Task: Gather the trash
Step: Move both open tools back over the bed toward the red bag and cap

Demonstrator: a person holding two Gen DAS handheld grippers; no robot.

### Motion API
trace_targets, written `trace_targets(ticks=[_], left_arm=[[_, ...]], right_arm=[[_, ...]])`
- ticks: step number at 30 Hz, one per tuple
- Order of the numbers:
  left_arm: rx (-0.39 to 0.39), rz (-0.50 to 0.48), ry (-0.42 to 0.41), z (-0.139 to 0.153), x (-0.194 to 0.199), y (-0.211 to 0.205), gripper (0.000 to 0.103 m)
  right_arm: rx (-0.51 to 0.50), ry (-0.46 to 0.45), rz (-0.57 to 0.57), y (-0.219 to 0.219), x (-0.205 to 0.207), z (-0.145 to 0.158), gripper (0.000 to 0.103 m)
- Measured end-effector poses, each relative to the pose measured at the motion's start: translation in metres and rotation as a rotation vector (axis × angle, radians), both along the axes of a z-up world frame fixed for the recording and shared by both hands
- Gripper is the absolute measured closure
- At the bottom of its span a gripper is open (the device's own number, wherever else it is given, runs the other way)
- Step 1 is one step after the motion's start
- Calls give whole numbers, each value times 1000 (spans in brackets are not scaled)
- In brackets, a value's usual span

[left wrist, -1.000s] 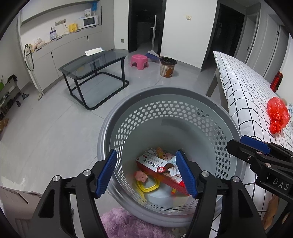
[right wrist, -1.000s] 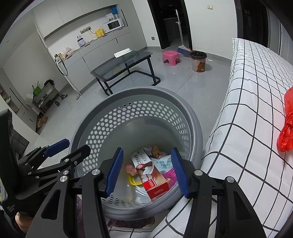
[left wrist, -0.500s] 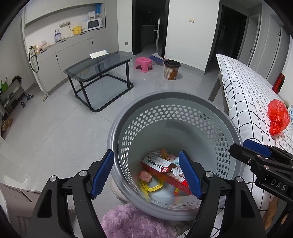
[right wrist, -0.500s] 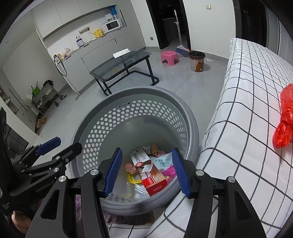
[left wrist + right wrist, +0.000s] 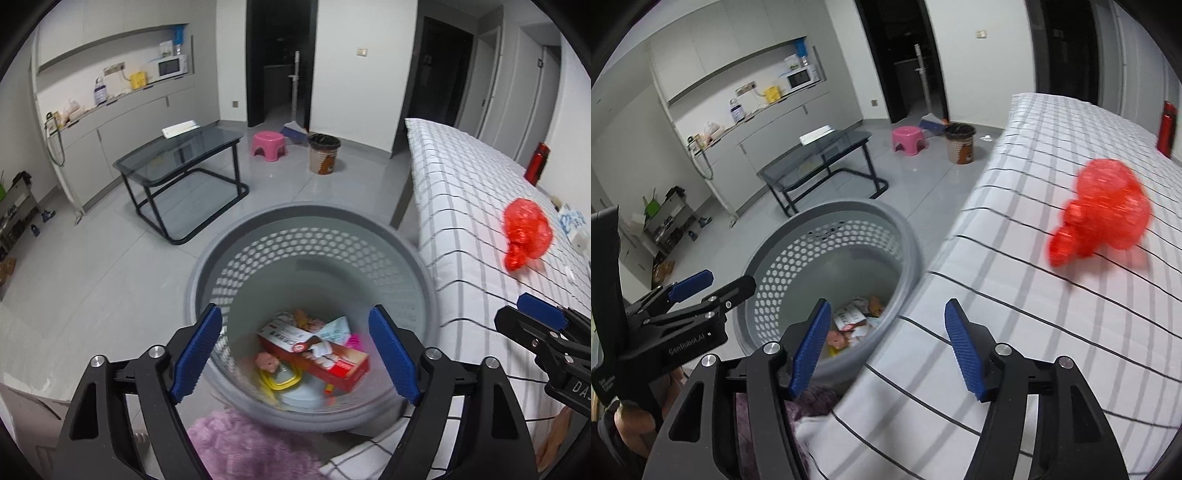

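The red plastic bag (image 5: 1100,210) lies crumpled on the checked bedsheet (image 5: 1015,280), in the upper right of the right wrist view and at the right edge of the left wrist view. A second ago it was only a sliver at the right border of the right wrist view; now it sits well inside the frame, so the right gripper (image 5: 882,347) has swung off the basket toward it. That makes it the likely next piece of trash to collect.

The grey perforated basket (image 5: 317,236) stands on the floor against the bed's edge, in the lower centre of the left wrist view. Inside lie a red and white box (image 5: 314,350), a yellow ring-shaped item (image 5: 277,380) and some wrappers, blurred.

Both grippers are empty. The left gripper (image 5: 295,350) hangs above the basket with its jaws spread; they have just been opening, with nothing between them. The right gripper's jaws have also just been opening and stand apart over the sheet's edge, nothing pinched.

Against the earlier frame, the basket has slid from centre to lower left in the right wrist view, and looks a little smaller in the left.
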State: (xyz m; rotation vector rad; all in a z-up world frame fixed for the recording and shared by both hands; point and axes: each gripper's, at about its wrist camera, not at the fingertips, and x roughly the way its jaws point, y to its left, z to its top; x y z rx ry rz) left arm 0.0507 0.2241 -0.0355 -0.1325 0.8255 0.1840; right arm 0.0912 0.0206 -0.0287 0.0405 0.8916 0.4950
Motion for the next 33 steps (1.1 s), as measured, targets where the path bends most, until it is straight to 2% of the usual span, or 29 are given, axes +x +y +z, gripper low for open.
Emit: trace_targets(ticks=[11, 23, 29, 33], left_arm=[[-10, -127, -39, 16, 12, -71, 16], [-33, -286, -55, 23, 35, -171, 11], [-35, -307, -56, 21, 46, -202, 10], [-38, -315, -38, 15, 48, -214, 10]], right_arm=[[-33, -17, -200, -101, -26, 3, 38], [-57, -11, -470, -235, -42, -1, 36], [-95, -5, -543, -288, -19, -2, 35], [-120, 13, -556, -309, 13, -10, 35]])
